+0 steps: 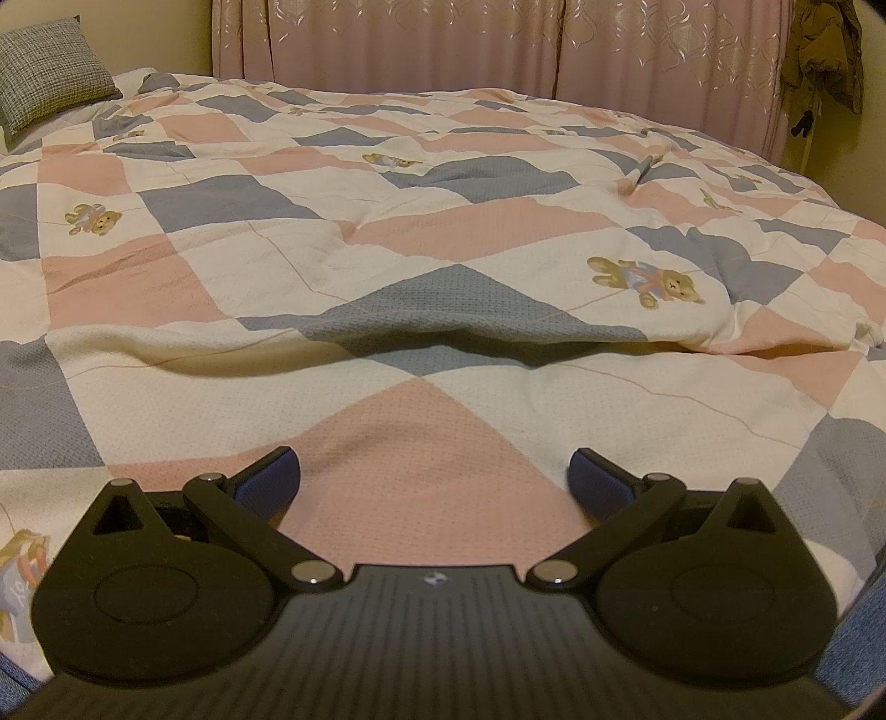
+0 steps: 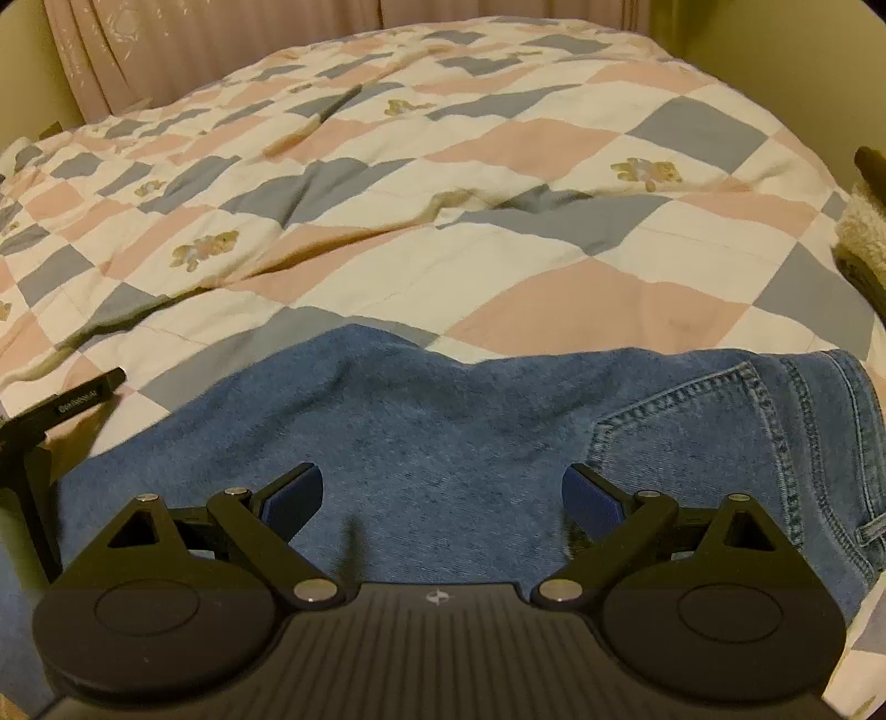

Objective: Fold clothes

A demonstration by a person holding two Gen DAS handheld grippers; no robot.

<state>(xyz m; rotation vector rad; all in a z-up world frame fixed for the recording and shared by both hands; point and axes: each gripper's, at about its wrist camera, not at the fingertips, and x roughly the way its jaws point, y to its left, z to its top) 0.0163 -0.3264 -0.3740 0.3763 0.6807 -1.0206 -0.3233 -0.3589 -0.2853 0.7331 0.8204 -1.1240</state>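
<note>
I see my left gripper [image 1: 433, 481] spread wide and empty over the quilt [image 1: 443, 232] at lower centre, my right gripper [image 2: 442, 494] equally wide above one pair of jeans [image 2: 443, 421] across the lower frame.

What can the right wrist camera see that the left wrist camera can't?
Only the right wrist view shows the blue jeans with their back pocket, lying under the open right gripper. Only the left wrist view shows the grey pillow, the hanging jacket, and the open left gripper. Both show the checkered teddy-bear quilt and pink curtains.
</note>
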